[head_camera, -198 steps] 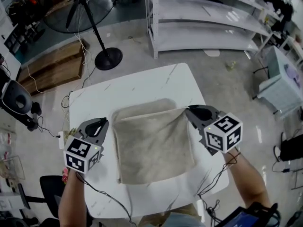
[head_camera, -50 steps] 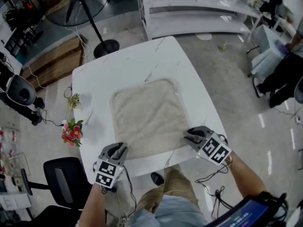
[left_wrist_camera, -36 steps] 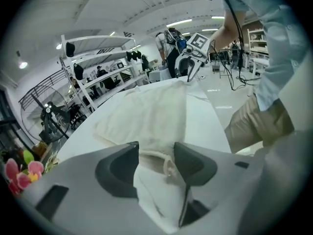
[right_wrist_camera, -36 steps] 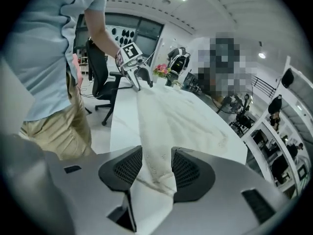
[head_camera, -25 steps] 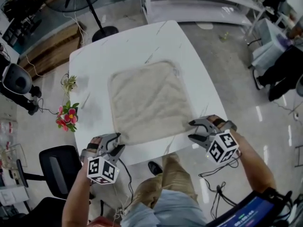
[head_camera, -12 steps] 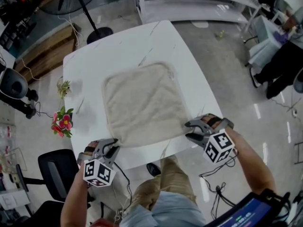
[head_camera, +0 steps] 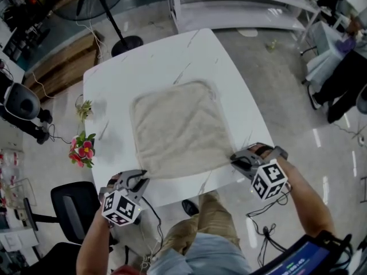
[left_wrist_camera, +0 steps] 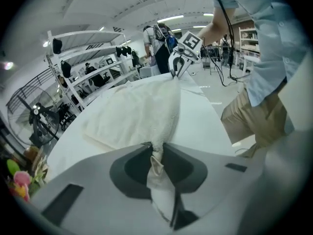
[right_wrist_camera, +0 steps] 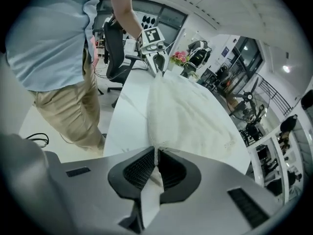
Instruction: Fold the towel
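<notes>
**Both near corners pinched, towel spread out ahead**

The white tabletop (head_camera: pixel 114 90) carries the beige towel (head_camera: pixel 180 130), which lies flat and roughly square. It reaches away from both grippers toward the far side of the tabletop. Its near edge runs straight from one gripper to the other, along the tabletop's near edge.

The left gripper (head_camera: pixel 137 178) is at the towel's near left corner and the right gripper (head_camera: pixel 237 158) at the near right corner. Each gripper's own view shows its jaws just drawn together, with a tuft of cloth clamped between the pads and trailing back behind them. So both are clenched on the towel.

All the loose cloth lies forward of the jaws, and neither hand is nearer than the other. My reading is that the fold turns on lifting this near edge and carrying it forward over the rest, with both grippers level.

- The towel looks too close to square to name a long axis.
- The pads hide how deep each corner is pinched.
- I cannot tell whether the towel is one layer or already doubled.
</notes>
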Demonstrator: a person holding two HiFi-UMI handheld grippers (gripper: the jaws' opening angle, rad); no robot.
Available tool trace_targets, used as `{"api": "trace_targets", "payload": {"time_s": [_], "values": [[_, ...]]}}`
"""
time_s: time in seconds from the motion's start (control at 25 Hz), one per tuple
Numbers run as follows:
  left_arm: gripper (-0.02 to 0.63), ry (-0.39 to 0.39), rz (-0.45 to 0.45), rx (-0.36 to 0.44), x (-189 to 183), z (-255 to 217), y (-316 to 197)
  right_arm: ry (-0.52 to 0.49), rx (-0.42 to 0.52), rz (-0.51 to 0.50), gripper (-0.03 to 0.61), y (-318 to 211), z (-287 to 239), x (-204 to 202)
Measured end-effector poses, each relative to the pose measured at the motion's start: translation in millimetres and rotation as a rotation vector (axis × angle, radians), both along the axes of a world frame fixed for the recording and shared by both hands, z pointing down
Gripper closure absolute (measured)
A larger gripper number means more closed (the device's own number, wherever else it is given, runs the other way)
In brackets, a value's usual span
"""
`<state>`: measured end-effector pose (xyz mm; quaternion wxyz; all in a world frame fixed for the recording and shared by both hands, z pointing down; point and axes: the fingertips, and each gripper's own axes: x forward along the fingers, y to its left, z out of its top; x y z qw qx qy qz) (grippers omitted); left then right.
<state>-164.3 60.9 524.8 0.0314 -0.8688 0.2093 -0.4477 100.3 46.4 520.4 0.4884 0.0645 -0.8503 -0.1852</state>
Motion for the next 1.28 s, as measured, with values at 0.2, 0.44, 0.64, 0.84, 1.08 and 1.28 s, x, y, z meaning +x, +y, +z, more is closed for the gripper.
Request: {"api": "trace_targets", "payload": {"time_s": [0.2,0.44,0.64,0.84,1.08,1.28], "values": [[0.558,0.077,-0.039,-0.022,1.1,-32.6,15.5,-0.025,-0.03,0.041,0.541,21.4,-24.8,3.7],[0.565,0.085,-0.002,-0.03,7.0,-52.5,44.3,-0.034,-0.077,0.062,0.542,54.7,-47.6,11.2],[0.565,0.099,0.019,-0.078,6.2,-55.6,58.4,-0.09,-0.162,0.094,0.542,63.2,-69.1,11.1],[0.565,0.168,-0.035,-0.072,3.1,-78.6,28.9,-0.176,-0.155,0.15,0.541,31.6,-97.0,7.3],[0.566,0.269,-0.135,-0.049,0.6,-114.3,-34.6,-0.27,-0.107,0.23,0.541,-35.3,-125.5,6.9],[0.565,0.287,-0.187,-0.057,-1.6,-123.4,-79.1,-0.332,-0.134,0.301,0.541,-85.8,-137.8,3.2]]}}
